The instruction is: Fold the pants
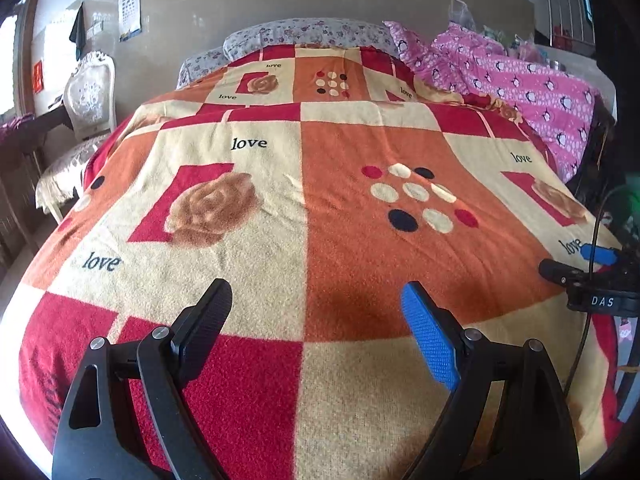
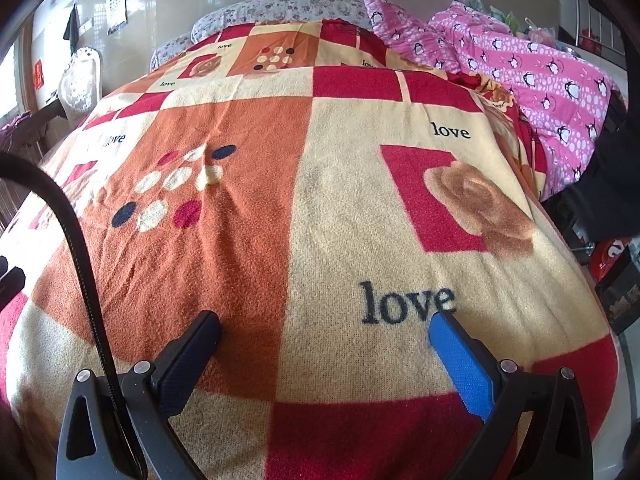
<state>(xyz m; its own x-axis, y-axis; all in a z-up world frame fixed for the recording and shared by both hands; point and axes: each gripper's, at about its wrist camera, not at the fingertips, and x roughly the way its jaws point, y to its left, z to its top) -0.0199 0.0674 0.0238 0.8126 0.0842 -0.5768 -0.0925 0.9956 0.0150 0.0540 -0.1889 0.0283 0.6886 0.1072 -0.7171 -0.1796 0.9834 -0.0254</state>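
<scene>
No pants show in either view. My left gripper (image 1: 316,296) is open and empty, with one black and one blue finger, held just above a patchwork blanket (image 1: 280,208) of red, orange and cream squares with "love" printed on it. My right gripper (image 2: 326,324) is open and empty above the same blanket (image 2: 320,220), close to a "love" print. The right gripper also shows at the right edge of the left wrist view (image 1: 576,264), with its blue and black fingertips apart.
A pink penguin-print quilt (image 1: 520,76) is piled at the bed's far right, also in the right wrist view (image 2: 532,68). Floral pillows (image 1: 304,32) lie at the head. A white chair (image 1: 86,96) stands left of the bed. A black cable (image 2: 80,264) crosses the right view's left side.
</scene>
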